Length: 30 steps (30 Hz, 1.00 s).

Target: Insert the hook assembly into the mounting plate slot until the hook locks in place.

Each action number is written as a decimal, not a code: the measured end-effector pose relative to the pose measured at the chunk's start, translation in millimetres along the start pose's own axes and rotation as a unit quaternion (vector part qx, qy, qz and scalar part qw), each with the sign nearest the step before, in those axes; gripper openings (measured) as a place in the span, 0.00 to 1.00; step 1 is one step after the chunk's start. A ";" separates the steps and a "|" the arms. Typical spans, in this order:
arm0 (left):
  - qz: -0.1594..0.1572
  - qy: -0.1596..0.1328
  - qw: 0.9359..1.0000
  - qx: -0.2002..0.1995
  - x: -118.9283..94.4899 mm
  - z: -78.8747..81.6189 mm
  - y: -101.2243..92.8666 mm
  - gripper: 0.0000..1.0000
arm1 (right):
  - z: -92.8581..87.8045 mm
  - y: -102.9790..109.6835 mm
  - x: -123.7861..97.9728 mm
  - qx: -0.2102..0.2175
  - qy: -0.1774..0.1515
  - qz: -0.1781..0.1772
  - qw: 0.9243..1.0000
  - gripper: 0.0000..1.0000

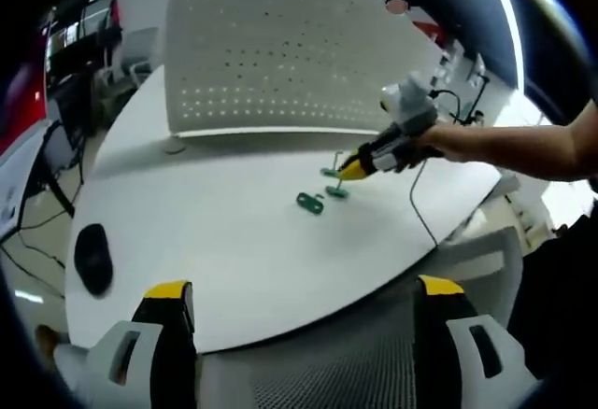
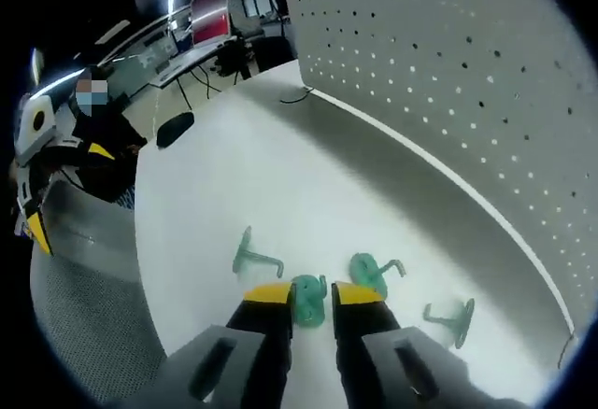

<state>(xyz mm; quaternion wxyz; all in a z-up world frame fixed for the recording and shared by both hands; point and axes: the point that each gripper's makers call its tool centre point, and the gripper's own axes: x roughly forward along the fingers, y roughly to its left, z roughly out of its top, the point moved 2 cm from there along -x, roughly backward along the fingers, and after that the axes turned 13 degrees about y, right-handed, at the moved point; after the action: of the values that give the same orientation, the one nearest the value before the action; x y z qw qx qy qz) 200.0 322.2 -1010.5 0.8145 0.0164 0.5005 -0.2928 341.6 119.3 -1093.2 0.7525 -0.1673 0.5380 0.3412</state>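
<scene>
Hard to make out: in the left gripper view the green pieces on the tabletop point(image 1: 234, 232) are small; one flat green plate point(image 1: 310, 204) can be told, the rest blur under the yellow tips of the right gripper point(image 1: 350, 170).
Cut off: the left gripper point(image 1: 304, 292) shows just two yellow-tipped jaws rising from the bottom of its own view; the person's forearm point(image 1: 523, 152) runs out at the right side.
Green parts: in the right gripper view four lie near the tabletop's point(image 2: 280, 166) near edge, in front of the white perforated panel point(image 2: 448, 63). A hook on a round base point(image 2: 252, 258) sits left, a second hook piece point(image 2: 374, 272) right of centre, a third hook piece point(image 2: 455, 319) farther right.
Task thing: the flat green plate point(image 2: 308, 299) lies between the jaws of the right gripper point(image 2: 311, 295).
Right jaws: drawn close about the plate, perhaps just gripping it; contact is hard to confirm.
Left jaws: spread wide, holding nothing, hanging off the tabletop's near edge above a mesh chair point(image 1: 327, 372).
Hand pose: the forearm reaches in from the right, the gripper angled down at the parts.
Other: a black mouse point(image 1: 92, 258) lies near the tabletop's left edge.
</scene>
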 end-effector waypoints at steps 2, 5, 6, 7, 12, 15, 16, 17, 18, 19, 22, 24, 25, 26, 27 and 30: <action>-0.002 -0.001 1.000 -0.003 -0.6 0.1 -1.0 0.99 | 0.7 -0.8 2.9 0.001 0.007 0.007 1.000 0.12; 0.001 0.003 1.000 -0.004 0.3 -1.9 -0.5 0.99 | -0.3 -0.5 6.9 0.013 0.015 0.028 0.999 0.10; 0.002 0.004 1.000 -0.004 0.4 -2.3 -0.2 0.99 | -1.7 1.3 7.9 0.030 0.018 0.040 0.999 0.09; 0.003 0.004 1.000 -0.005 0.4 -2.5 0.0 0.99 | -4.1 0.5 8.5 0.040 0.025 0.044 0.998 0.08; 0.000 0.003 1.000 -0.006 1.1 -1.7 -1.4 0.99 | -3.6 -4.0 8.1 0.033 0.019 0.035 0.999 0.04; 0.001 0.004 1.000 -0.003 1.3 -0.5 -1.3 0.99 | -3.4 -2.7 6.5 0.036 0.017 0.038 0.998 0.01; 0.001 0.003 1.000 -0.003 1.3 0.6 -1.6 0.99 | -3.5 -2.5 6.3 0.037 0.017 0.039 0.998 0.01; 0.001 0.002 1.000 -0.003 1.1 1.5 -1.7 0.99 | -3.7 -2.5 6.1 0.038 0.017 0.039 0.998 0.01; 0.001 0.000 1.000 -0.002 0.7 2.6 -1.9 0.99 | -4.6 -2.3 5.9 0.039 0.016 0.038 0.998 0.01; 0.001 -0.001 1.000 -0.001 0.5 3.3 -2.4 0.99 | -5.3 -2.1 5.3 0.039 0.015 0.036 0.998 0.00; 0.001 -0.002 1.000 0.003 -0.6 5.2 -4.6 0.99 | -3.3 -1.5 0.3 0.025 0.005 0.020 0.999 0.00; 0.001 -0.003 1.000 0.005 -1.3 6.4 -5.4 0.99 | -1.9 1.2 -4.5 0.023 -0.001 0.021 1.000 0.00; 0.000 -0.004 1.000 0.006 -1.3 7.2 -5.9 0.99 | -0.2 3.4 -7.8 0.033 -0.006 0.029 0.999 0.00; 0.000 -0.004 1.000 0.007 -1.3 7.7 -6.1 0.99 | 1.3 3.6 -10.1 0.042 -0.011 0.032 0.999 0.00; 0.000 -0.004 1.000 0.009 -1.4 8.2 -6.6 0.99 | 3.7 2.2 -14.0 0.050 -0.018 0.030 0.998 0.00; 0.001 -0.005 1.000 0.013 -4.0 8.4 -7.4 0.99 | 12.2 0.9 -28.4 0.056 -0.045 0.018 0.997 0.00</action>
<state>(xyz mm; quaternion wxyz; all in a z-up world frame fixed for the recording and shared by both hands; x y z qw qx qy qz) 201.8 315.3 -1001.1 0.8171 0.0263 0.4923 -0.2989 344.2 118.0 -1062.5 0.7778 -0.1000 0.5249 0.3308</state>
